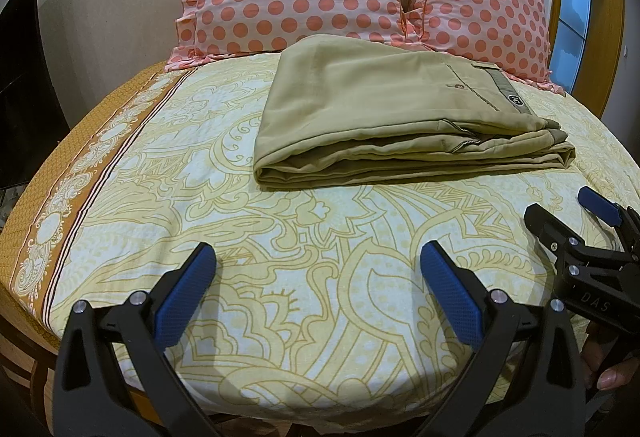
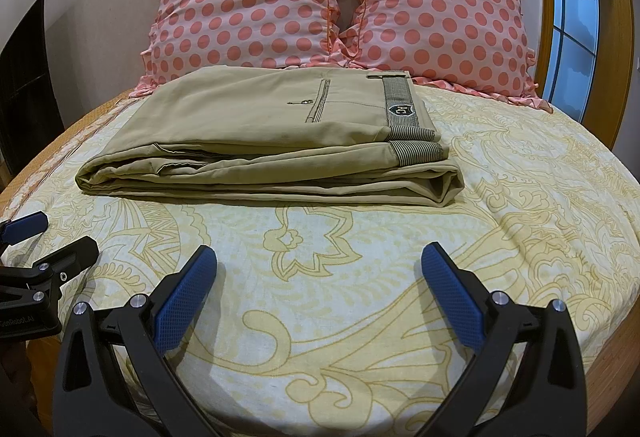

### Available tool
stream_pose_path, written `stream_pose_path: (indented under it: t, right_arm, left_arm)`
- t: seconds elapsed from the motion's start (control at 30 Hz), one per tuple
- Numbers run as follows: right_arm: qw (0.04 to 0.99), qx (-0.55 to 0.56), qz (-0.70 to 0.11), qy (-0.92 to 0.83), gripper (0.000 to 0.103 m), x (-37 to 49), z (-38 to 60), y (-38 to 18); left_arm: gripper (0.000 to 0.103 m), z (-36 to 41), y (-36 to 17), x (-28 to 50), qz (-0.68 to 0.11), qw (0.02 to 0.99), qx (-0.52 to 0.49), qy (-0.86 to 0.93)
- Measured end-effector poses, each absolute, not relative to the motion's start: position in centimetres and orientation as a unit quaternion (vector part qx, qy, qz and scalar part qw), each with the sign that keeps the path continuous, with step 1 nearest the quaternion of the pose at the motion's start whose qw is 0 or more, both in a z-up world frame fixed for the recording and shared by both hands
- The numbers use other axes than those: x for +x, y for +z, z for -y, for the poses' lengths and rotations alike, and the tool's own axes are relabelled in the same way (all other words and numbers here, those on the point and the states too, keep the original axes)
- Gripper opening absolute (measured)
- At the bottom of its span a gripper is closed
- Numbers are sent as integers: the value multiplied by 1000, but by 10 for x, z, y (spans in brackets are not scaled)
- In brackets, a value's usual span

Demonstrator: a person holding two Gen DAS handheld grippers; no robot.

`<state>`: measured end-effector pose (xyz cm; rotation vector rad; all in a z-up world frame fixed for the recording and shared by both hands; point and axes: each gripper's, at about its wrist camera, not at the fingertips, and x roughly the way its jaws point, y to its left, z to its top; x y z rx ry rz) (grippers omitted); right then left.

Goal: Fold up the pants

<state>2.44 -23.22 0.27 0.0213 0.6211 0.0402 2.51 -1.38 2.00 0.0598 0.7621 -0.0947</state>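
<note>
Khaki pants point(image 1: 384, 117) lie folded in a flat rectangular stack on the bed, waistband and back pocket on top at the right; they also show in the right wrist view point(image 2: 256, 141). My left gripper point(image 1: 318, 257) is open and empty, hovering over the sheet in front of the pants, apart from them. My right gripper point(image 2: 320, 257) is open and empty, also in front of the pants. The right gripper also shows at the right edge of the left wrist view point(image 1: 568, 209). The left gripper also shows at the left edge of the right wrist view point(image 2: 60, 237).
The bed has a yellow and white patterned sheet point(image 1: 280, 277) with an orange border point(image 1: 52, 197) at the left. Two pink polka-dot pillows point(image 2: 248, 1) point(image 2: 440, 17) lean at the head behind the pants. A window point(image 2: 572, 17) is at the right.
</note>
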Motion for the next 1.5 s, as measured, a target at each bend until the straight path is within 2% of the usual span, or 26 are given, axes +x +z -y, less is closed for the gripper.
stream_pose_path:
  t: [1.5]
  right_arm:
    - [952, 11, -305, 19, 102, 24, 232, 3]
  left_arm:
    - [101, 14, 23, 28, -367, 929, 25, -40]
